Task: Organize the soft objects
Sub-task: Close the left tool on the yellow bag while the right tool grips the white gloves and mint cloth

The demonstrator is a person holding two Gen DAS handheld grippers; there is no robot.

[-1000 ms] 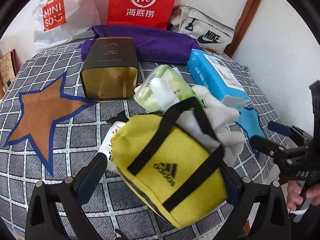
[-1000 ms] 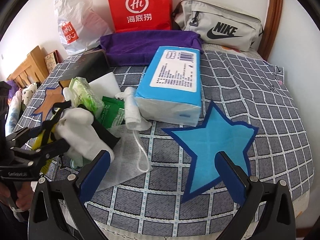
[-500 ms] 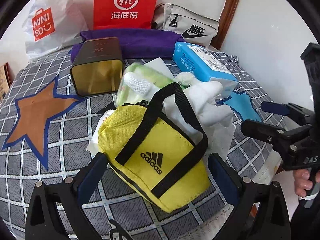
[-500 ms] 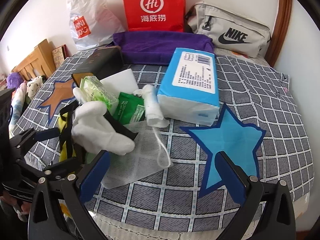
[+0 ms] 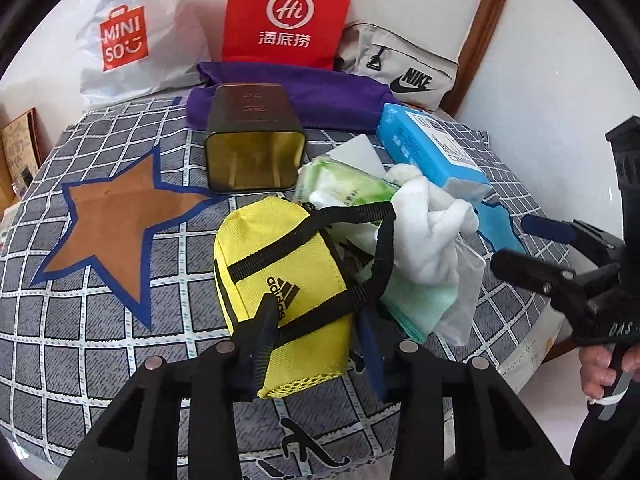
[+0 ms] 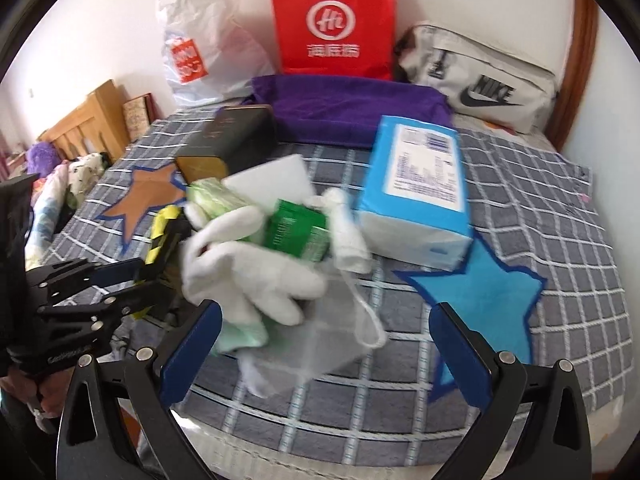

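Observation:
A yellow Adidas pouch (image 5: 280, 280) with black straps lies on the checked bedspread. My left gripper (image 5: 316, 332) is shut on its near end. A white glove (image 5: 432, 232) lies across the pouch's open mouth, also in the right wrist view (image 6: 248, 264). Around it lie a clear mesh bag (image 6: 320, 344), a pale green cloth (image 5: 416, 300), a green wipes pack (image 5: 348, 188), a dark green packet (image 6: 296, 232) and a rolled white sock (image 6: 348, 232). My right gripper (image 6: 324, 344) is open and empty, just in front of the glove and mesh bag.
A dark gold tin (image 5: 252, 148) lies open-ended behind the pouch. A blue tissue pack (image 6: 416, 196) lies to the right. A purple towel (image 6: 352, 108), red bag (image 6: 332, 20), Miniso bag (image 5: 128, 36) and Nike pouch (image 6: 480, 76) line the wall. The bed edge (image 6: 360, 452) is near.
My left gripper has closed on the near end of the yellow pouch. The right gripper has moved closer to the glove and mesh bag, still open.

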